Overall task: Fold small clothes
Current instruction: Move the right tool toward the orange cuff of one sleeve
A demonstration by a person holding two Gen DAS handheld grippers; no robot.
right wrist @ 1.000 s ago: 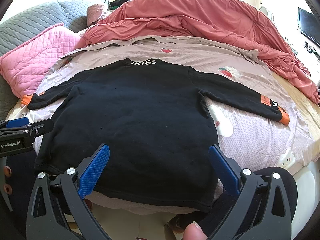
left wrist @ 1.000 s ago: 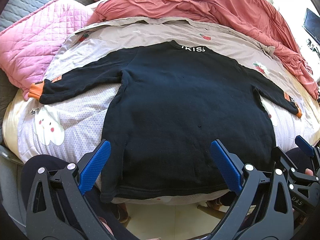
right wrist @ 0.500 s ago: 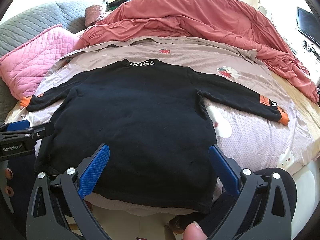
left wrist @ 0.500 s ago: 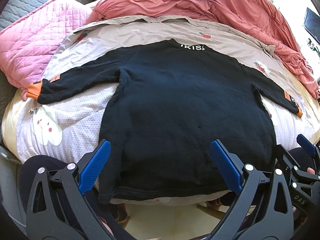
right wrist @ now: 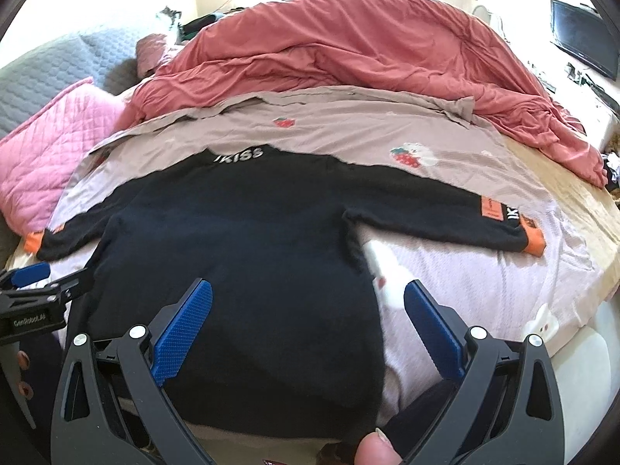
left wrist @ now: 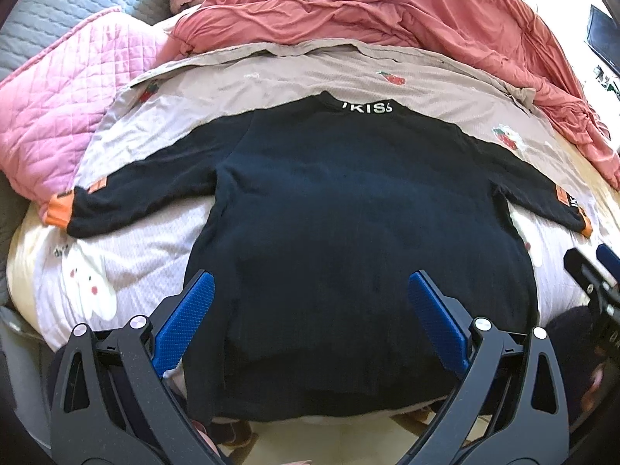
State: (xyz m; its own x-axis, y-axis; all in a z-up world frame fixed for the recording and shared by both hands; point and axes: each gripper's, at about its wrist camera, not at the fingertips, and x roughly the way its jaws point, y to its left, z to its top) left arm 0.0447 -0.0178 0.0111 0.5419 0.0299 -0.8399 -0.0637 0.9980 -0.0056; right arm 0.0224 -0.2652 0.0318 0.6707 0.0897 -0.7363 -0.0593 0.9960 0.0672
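On the bed, my left gripper (left wrist: 310, 306) is spread wide and holds nothing, hovering over the lower left part of the black sweater (left wrist: 348, 240). My right gripper (right wrist: 308, 310) is wide apart too, empty, straddling the sweater's right side edge near the hem. Sweater lies flat, back up, collar away from me, both sleeves spread out, orange cuffs at the ends. Hem sits at the near bed edge. Printed sheet (right wrist: 484, 271) bare right of the sweater; red duvet (right wrist: 348, 50) bunched behind, pink pillow (left wrist: 58, 124) left.
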